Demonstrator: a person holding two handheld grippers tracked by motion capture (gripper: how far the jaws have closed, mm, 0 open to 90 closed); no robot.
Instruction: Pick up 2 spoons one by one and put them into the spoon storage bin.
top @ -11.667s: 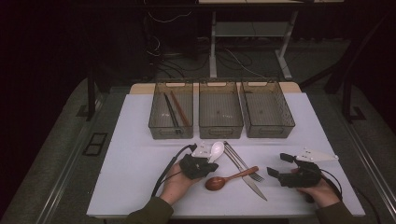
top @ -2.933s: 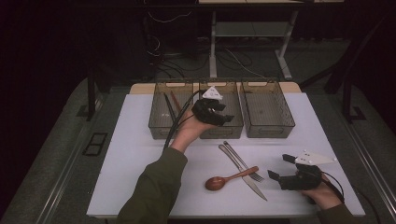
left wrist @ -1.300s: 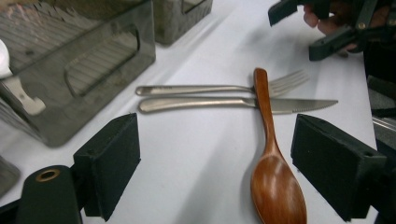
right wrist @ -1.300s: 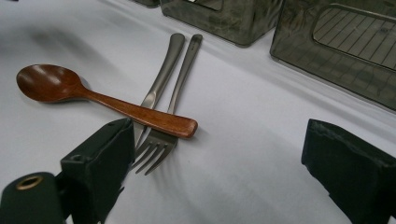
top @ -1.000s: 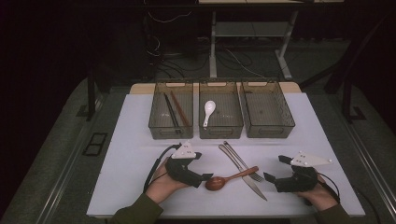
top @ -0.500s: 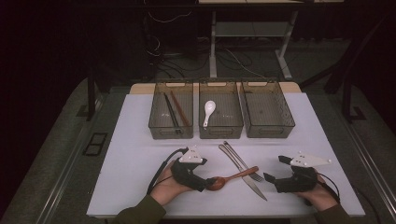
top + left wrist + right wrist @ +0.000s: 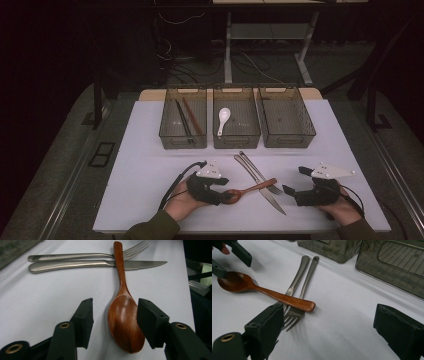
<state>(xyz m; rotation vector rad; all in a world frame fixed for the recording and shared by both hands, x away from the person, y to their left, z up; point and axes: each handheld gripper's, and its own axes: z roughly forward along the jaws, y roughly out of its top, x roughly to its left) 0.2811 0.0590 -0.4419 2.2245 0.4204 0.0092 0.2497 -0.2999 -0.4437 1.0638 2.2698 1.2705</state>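
Left gripper (image 7: 113,322) set around the bowl of the wooden spoon (image 7: 125,322), jaws just been closing, 1 pad close on the bowl's right edge, the other still off to the left with bare table between; not yet clamped, so open. Spoon flat on the white table (image 7: 150,150), near the front edge, bowl toward the left hand, handle running out across the fork (image 7: 75,256) and knife (image 7: 82,264) and resting on both. Compared with a second ago: left gripper (image 7: 220,192) moved up onto the bowl and narrowed, which looks like the start of a pick. White spoon (image 7: 223,120) already lying in the middle of the 3 bins (image 7: 235,142), chopsticks (image 7: 186,120) in the left one, right one bare; likely next stop for the wooden spoon beside the white one. Lifting straight up advisable, since the handle could drag the fork and knife. Plenty of bare table between cutlery and bins. Right gripper (image 7: 292,192) held wide open near the front right corner, well apart from the fork tines.
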